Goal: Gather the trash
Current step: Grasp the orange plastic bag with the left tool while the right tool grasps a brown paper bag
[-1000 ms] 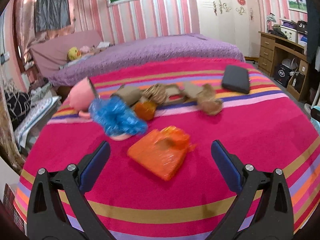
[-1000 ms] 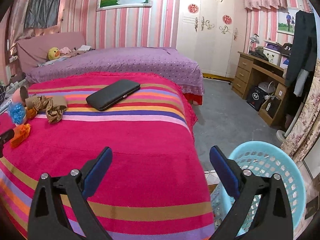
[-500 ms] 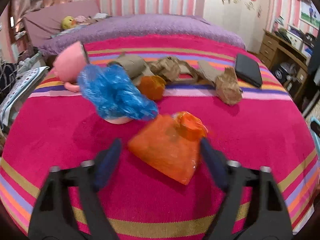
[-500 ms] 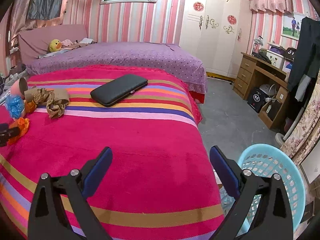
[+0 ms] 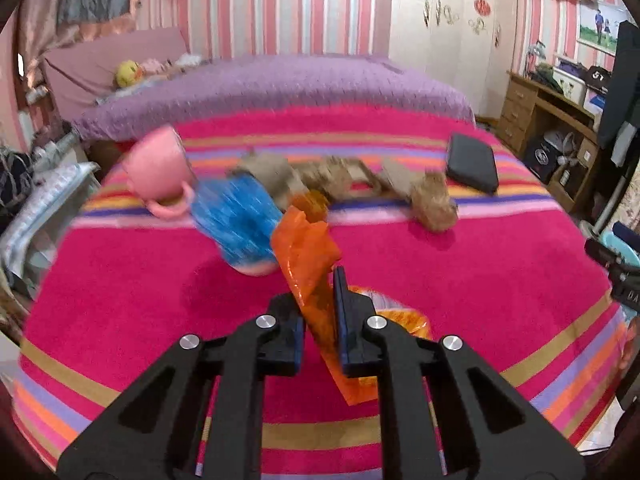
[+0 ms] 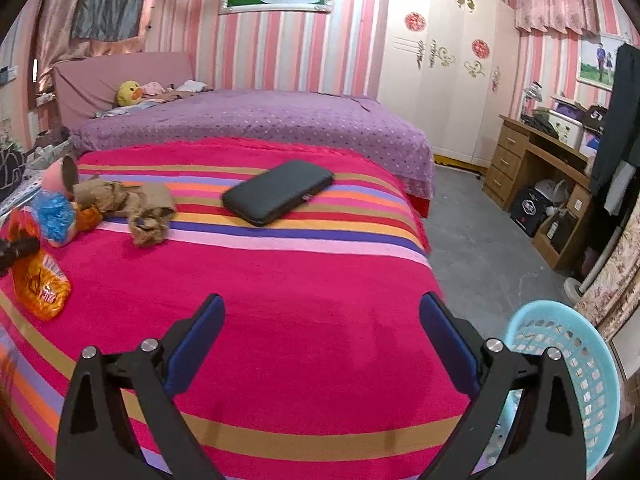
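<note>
Orange crinkled plastic snack bag (image 5: 316, 280): pinched between the fingers of my left tool (image 5: 320, 320), jaws nearly together on a fold of film, the lower part of the bag hanging below them just above the striped pink bedspread (image 5: 500, 280). I judge it very light, soft and slick; the film could slide out of the pads, so a grip on a bunched fold near the middle looks safer than one on a single edge.

My right tool (image 6: 322, 336): spread wide, holding nothing, over the near end of the bed.

Light blue plastic lattice basket (image 6: 560, 364): on the floor just beside the bed's near right corner; likely destination.

Further trash, beyond the bag: blue crumpled plastic wrapper (image 5: 236, 220), crumpled brown paper pieces (image 5: 432, 200), both light and crushable. Pink plastic cup (image 5: 158, 168) lies beside the wrapper. Black flat rectangular case (image 6: 276, 192) further back.

View notes: left wrist shows the grip itself, though blurred; right wrist alone shows the basket fully, and the bag's printed face (image 6: 40, 284).
</note>
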Motion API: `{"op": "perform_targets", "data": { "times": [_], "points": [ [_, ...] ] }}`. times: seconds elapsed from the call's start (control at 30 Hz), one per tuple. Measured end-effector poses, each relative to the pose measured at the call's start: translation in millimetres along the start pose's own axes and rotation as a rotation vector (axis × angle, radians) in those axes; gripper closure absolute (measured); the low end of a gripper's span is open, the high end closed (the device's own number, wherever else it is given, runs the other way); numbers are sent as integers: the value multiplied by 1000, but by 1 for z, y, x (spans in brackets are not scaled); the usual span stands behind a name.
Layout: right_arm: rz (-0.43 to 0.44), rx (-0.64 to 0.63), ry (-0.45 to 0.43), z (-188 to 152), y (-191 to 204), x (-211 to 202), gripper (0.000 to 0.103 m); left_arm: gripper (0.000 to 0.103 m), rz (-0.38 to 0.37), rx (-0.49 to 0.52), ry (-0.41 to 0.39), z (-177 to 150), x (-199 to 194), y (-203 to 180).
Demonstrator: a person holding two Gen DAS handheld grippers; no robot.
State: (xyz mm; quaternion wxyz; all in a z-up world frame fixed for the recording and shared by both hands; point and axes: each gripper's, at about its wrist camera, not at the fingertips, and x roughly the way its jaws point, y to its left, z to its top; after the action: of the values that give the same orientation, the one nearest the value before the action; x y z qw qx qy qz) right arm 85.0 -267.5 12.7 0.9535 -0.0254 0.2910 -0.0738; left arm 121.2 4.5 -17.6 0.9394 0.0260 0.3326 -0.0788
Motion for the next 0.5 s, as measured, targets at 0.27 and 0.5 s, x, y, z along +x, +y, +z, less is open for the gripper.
{"op": "perform_targets", "data": {
  "times": [0.27, 0.5],
  "points": [
    [64, -34, 26, 9, 45, 7, 8, 92, 84, -51, -73, 17, -14, 42],
    [100, -122, 26, 27, 96, 24, 8, 92, 167, -89, -50, 20, -5, 81]
  ]
}}
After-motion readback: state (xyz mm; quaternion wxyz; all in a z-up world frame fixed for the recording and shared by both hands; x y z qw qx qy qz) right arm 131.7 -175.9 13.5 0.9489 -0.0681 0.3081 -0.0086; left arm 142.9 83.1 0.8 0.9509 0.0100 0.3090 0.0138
